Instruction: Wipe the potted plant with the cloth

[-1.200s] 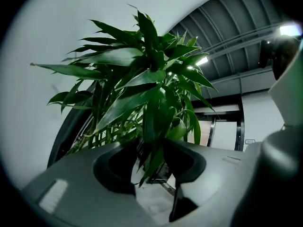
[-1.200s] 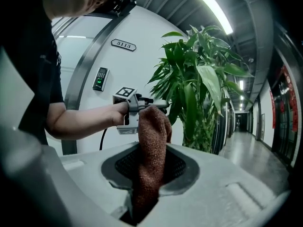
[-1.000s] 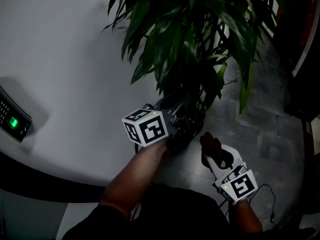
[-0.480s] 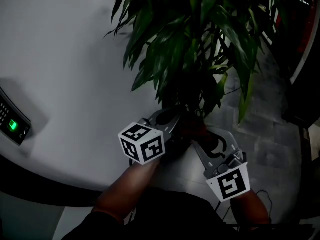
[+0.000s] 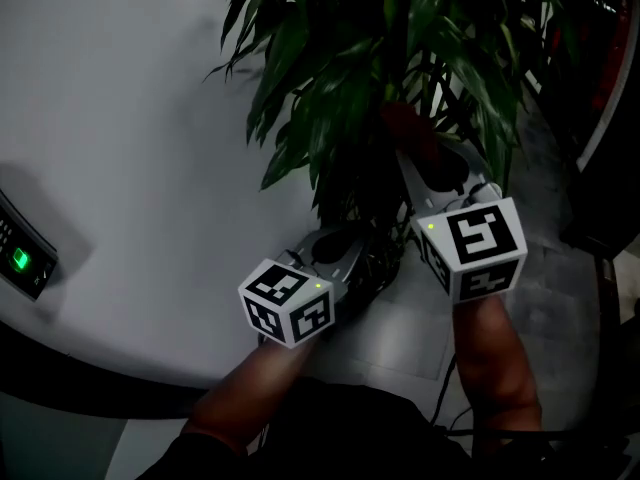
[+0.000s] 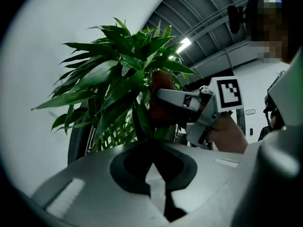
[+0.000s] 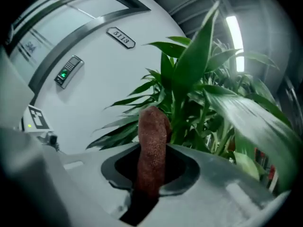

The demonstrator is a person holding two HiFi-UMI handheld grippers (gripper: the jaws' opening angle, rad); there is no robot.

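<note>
At left, the left tool (image 5: 362, 264) sits low by the foot of the potted plant (image 5: 350, 88), barely shifted from a second ago. Its jaws are drawn fully together at the base of a dark leaf (image 6: 140, 119); whether they actually pinch it I cannot tell. Further right is the real change: the right tool (image 5: 416, 156), which hung low near the floor (image 5: 540, 278) a second ago, is now up in the foliage. It is clamped narrow on the rust-brown cloth (image 5: 403, 126), which stands up out of its jaws right among the mid-height leaves, though contact is not clear. The approach looks finished and a first wiping stroke seems due, the left tool probably steadying the plant.
</note>
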